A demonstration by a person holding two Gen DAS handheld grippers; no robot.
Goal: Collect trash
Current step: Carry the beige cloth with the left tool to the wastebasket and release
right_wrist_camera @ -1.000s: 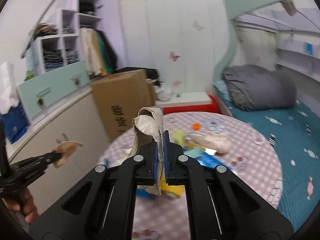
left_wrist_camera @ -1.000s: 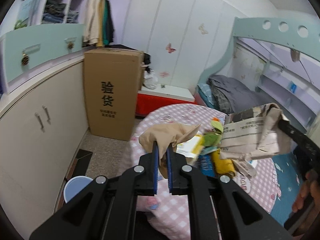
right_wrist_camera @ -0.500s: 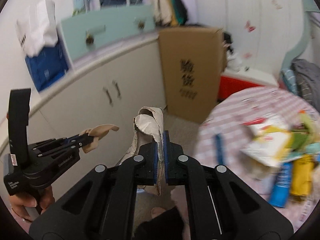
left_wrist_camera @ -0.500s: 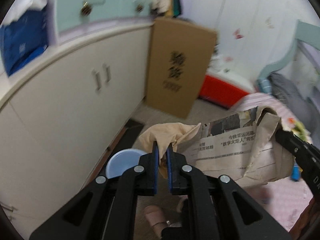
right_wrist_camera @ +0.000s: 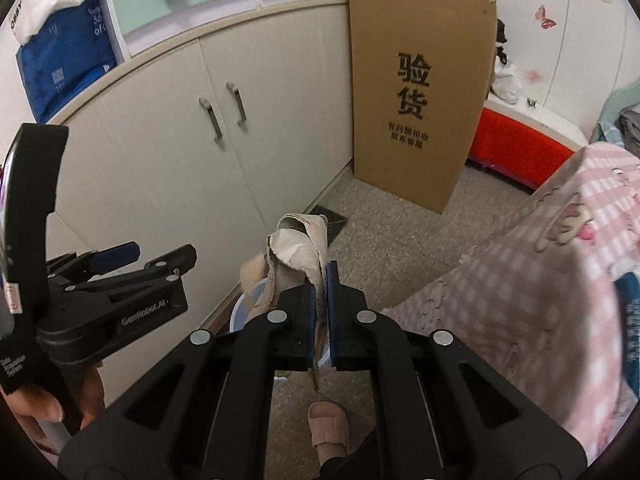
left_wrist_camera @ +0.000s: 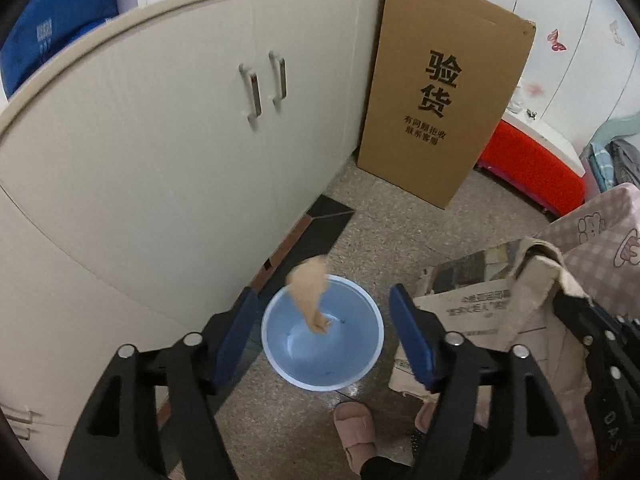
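A light blue bin [left_wrist_camera: 322,334] stands on the floor beside the cabinet. My left gripper [left_wrist_camera: 322,312] hovers over it with its jaws opening, and nothing sits between them. A tan crumpled paper [left_wrist_camera: 310,294] falls free over the bin's mouth. To the right of the bin, my right gripper [right_wrist_camera: 320,286] is shut on a crumpled newspaper [left_wrist_camera: 480,308] [right_wrist_camera: 298,246]. In the right wrist view the left gripper [right_wrist_camera: 132,254] shows at the left, held by a hand [right_wrist_camera: 36,402], and the bin [right_wrist_camera: 240,314] is mostly hidden behind the newspaper.
Cream cabinet doors [left_wrist_camera: 180,140] run along the left. A tall cardboard box [left_wrist_camera: 440,92] stands against them, with a red bench [left_wrist_camera: 528,164] behind it. A pink checked tablecloth [right_wrist_camera: 540,280] hangs at the right. A foot in a pink slipper [left_wrist_camera: 356,432] stands just before the bin.
Both grippers swung left and down from the table to the floor bin. The left gripper opened and let go of the tan paper, which now drops toward the bin. The right keeps its newspaper.
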